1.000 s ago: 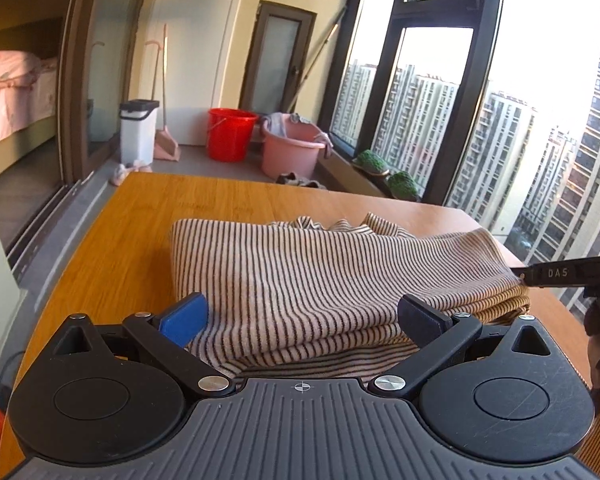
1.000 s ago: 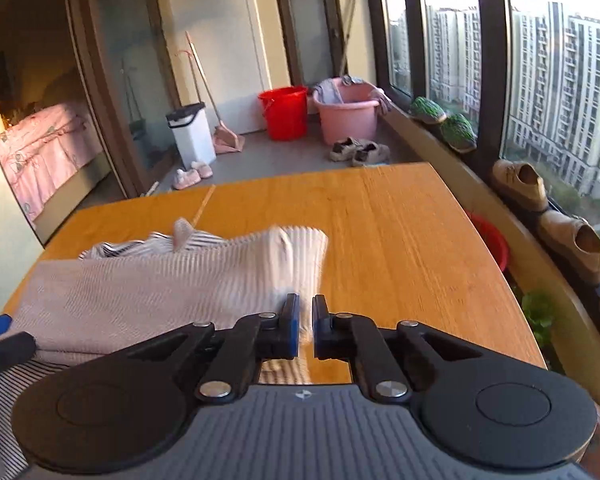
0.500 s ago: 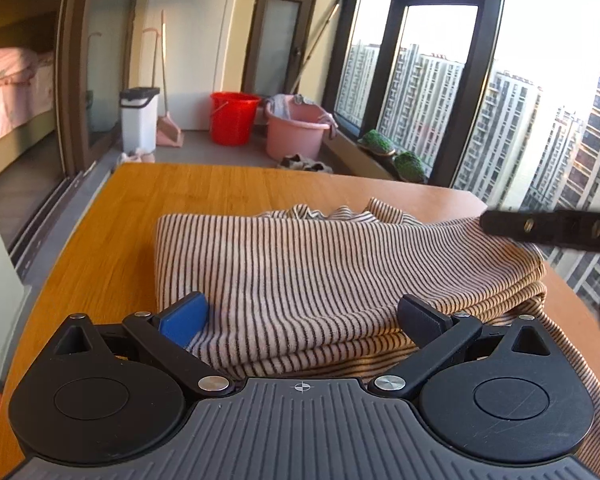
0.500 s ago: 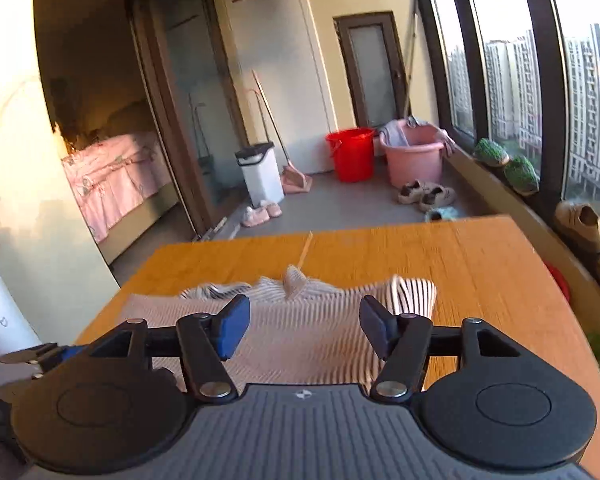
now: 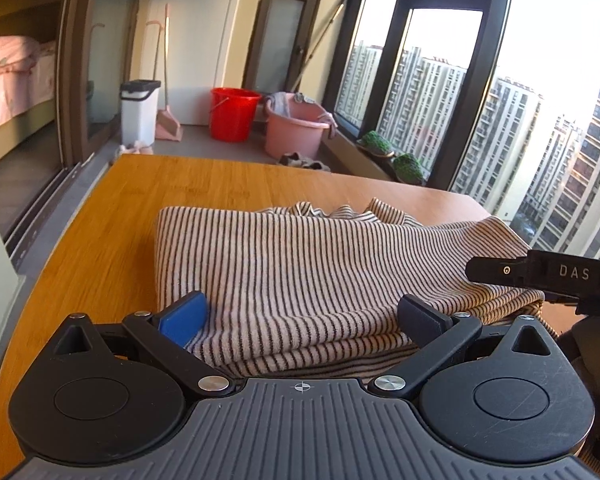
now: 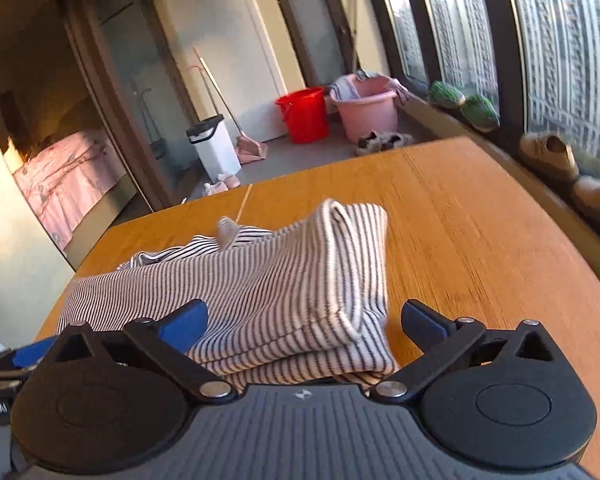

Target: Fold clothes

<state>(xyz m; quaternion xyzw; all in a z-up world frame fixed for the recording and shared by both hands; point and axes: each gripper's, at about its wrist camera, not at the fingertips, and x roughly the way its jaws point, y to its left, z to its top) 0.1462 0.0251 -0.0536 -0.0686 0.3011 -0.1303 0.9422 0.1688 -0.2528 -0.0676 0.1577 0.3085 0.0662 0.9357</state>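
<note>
A striped garment (image 5: 308,272) lies folded in layers on the wooden table (image 5: 204,184). My left gripper (image 5: 302,316) is open, its fingers spread over the near edge of the cloth, holding nothing. In the right wrist view the same garment (image 6: 276,296) shows a thick folded right end with a loose flap on top. My right gripper (image 6: 304,322) is open too, its fingers apart either side of that folded end, low over the cloth. The right gripper's black body (image 5: 548,276) enters the left wrist view at the garment's right end.
The table's right part (image 6: 480,232) is bare wood up to its curved edge. Beyond the table stand a red bucket (image 5: 234,114), a pink basin (image 5: 296,128), a white bin (image 5: 140,110) and a dustpan. Shoes (image 6: 548,156) line the window ledge on the right.
My right gripper let go of the garment's right end, opened, rose and then dropped back low over that folded end. The left gripper stayed open in place.
</note>
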